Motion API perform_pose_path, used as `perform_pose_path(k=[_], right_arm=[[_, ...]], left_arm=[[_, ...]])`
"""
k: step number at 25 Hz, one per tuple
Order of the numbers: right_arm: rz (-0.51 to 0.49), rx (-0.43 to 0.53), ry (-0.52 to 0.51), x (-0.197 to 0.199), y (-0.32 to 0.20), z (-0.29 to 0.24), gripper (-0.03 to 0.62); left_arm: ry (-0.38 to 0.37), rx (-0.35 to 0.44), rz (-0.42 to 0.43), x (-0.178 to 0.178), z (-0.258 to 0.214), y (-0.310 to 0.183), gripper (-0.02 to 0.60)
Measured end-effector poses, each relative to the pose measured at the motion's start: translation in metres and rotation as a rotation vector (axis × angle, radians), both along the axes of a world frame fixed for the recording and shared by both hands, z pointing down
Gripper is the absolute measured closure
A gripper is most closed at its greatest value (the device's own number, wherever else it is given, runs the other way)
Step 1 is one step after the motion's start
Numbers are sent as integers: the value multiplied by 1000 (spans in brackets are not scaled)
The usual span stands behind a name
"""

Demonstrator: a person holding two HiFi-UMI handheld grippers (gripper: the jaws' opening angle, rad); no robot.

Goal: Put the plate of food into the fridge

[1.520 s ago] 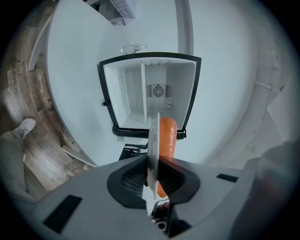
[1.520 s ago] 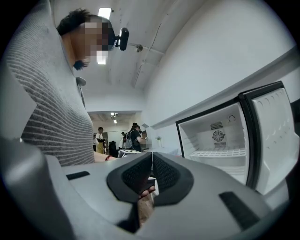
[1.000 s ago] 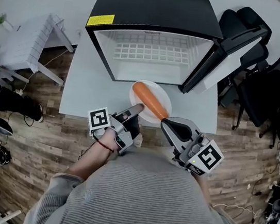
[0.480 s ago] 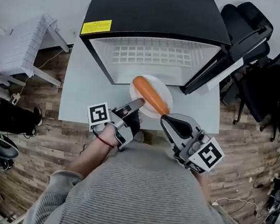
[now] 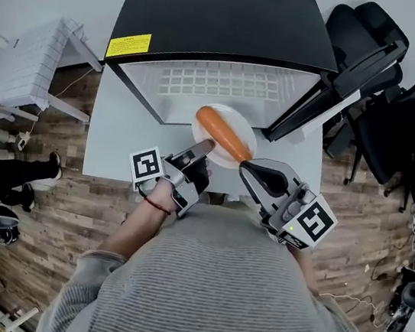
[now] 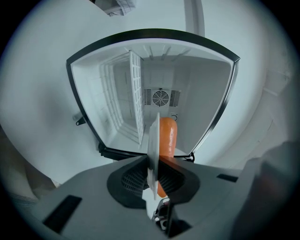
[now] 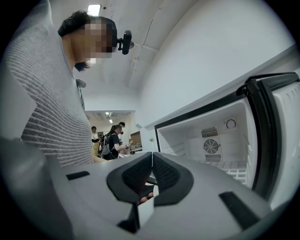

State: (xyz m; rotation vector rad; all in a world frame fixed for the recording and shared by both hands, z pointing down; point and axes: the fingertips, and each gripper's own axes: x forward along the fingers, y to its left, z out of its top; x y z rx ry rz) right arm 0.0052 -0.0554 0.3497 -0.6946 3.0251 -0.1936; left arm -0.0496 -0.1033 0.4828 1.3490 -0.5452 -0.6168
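While both grippers point level at the open fridge [image 5: 222, 17], the plate [image 5: 241, 121] hangs right at the fridge mouth. In the head view its far rim is past the front lip and its near rim is over the counter [image 5: 119, 136]. It's not set on the wire shelf [image 5: 220, 82]. A carrot [image 5: 224, 135] lies diagonally across the plate.

Left gripper [image 5: 206, 147]: rolled on its side, jaws clamped on the plate's near-left rim. The left gripper view confirms this at the jaws [image 6: 153, 161] — the plate [image 6: 153, 136] runs edge-on between the pads, with the carrot [image 6: 168, 136] on its right face. The fridge [image 6: 197, 89] interior and its back fan [image 6: 161, 97] are straight ahead.

Right gripper [image 5: 244, 167]: upright, jaws pressed together, nothing seen clamped between them [image 7: 152, 154]. In the head view its tip sits at the plate's near-right rim, next to the carrot's end — can't tell whether it touches. Its own view has the fridge [image 7: 220, 136] cavity on the right, the person's grey striped sweater [image 7: 47, 103] on the left, and people [image 7: 110, 140] in a far room.

The fridge door [image 5: 315, 92] is swung open to the right. Black chairs [image 5: 386, 111] stand well right of the counter, and a white rack [image 5: 30, 57] is off to the left.
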Motion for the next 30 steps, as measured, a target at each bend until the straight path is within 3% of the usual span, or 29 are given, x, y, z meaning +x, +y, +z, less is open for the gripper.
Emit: perform_pose_path(k=[6, 19, 25, 30], right_arm=[[-68, -46, -21, -1, -2, 1, 580], [-90, -45, -15, 2, -19, 9, 580], [-87, -50, -17, 2, -29, 9, 580], [-74, -54, -20, 6, -38, 8, 580]], left_arm=[[-7, -14, -29, 5, 3, -5, 528], [-25, -41, -78, -3, 14, -17, 528], [-52, -41, -90, -7, 24, -38, 526], [-122, -50, -99, -15, 44, -55, 526]])
